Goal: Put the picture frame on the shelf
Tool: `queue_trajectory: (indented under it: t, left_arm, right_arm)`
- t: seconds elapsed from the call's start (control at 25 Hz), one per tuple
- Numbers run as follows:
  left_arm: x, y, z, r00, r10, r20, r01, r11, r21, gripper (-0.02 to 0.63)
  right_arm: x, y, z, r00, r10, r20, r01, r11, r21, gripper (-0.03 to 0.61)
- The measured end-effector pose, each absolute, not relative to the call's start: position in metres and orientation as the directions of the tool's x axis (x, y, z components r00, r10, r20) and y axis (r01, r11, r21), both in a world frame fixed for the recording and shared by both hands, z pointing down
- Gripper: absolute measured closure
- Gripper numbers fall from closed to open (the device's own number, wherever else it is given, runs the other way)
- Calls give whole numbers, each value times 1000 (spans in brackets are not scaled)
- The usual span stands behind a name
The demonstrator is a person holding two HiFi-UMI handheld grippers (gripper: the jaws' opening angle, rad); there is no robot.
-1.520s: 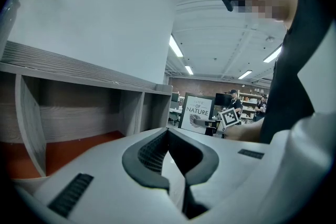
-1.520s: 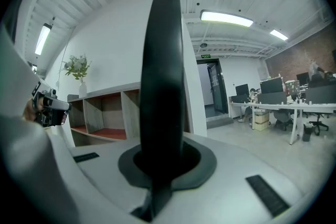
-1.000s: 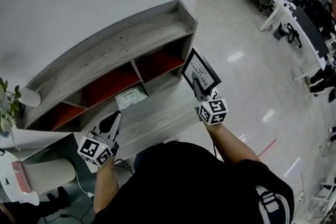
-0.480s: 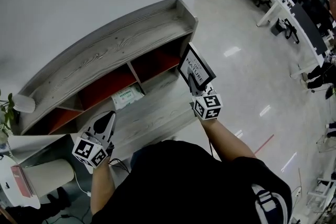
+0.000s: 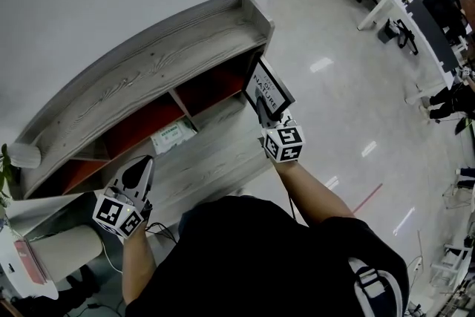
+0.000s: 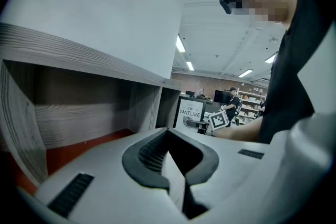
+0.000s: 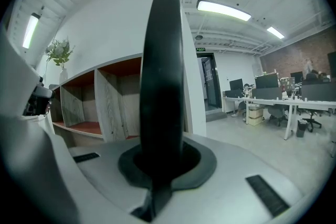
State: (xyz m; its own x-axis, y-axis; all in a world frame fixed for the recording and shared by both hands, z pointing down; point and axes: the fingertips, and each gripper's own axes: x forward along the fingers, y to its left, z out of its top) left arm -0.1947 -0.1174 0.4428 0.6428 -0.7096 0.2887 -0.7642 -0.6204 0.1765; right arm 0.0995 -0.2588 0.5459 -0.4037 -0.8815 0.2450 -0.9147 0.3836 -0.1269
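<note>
The picture frame (image 5: 267,89), black-rimmed with a white print, is held upright by my right gripper (image 5: 266,109), which is shut on its lower edge. It hangs just in front of the right-hand red-backed compartment of the grey wooden shelf (image 5: 148,59). In the right gripper view the frame (image 7: 164,76) stands edge-on between the jaws, with the shelf (image 7: 105,102) to its left. My left gripper (image 5: 137,173) is shut and empty in front of the shelf's left compartment. In the left gripper view, past that gripper (image 6: 169,136), the frame (image 6: 190,112) shows at the far end.
A white packet (image 5: 172,136) lies in the middle compartment. A pale round object (image 5: 22,154) sits on the shelf top's left end. A white wall backs the shelf. Glossy floor runs to the right, with desks and chairs (image 5: 401,4) beyond.
My right gripper has carried the frame a little closer to the shelf's right compartment. My left gripper has drifted slightly leftward and lower in the picture.
</note>
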Motion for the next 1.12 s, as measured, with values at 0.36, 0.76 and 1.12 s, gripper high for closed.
queue_trajectory:
  t: [0.36,0.76,1.12]
  left_arm:
    - [-203,-127,449,636,-709,305,-769,-613,180,594]
    - [-209,-133,456,635,-705,316,-770,-609,192,594]
    - [-208,-136,461,641,-698,320,-766,-611,201,594]
  right_arm:
    - [94,-275,557,-391,-885,255,-921,372,-119,555]
    - [87,-291,567,-377,-888,263,-926,362,-107,555]
    - [85,-300,577,-364,-888,280,-931,352,-94,555]
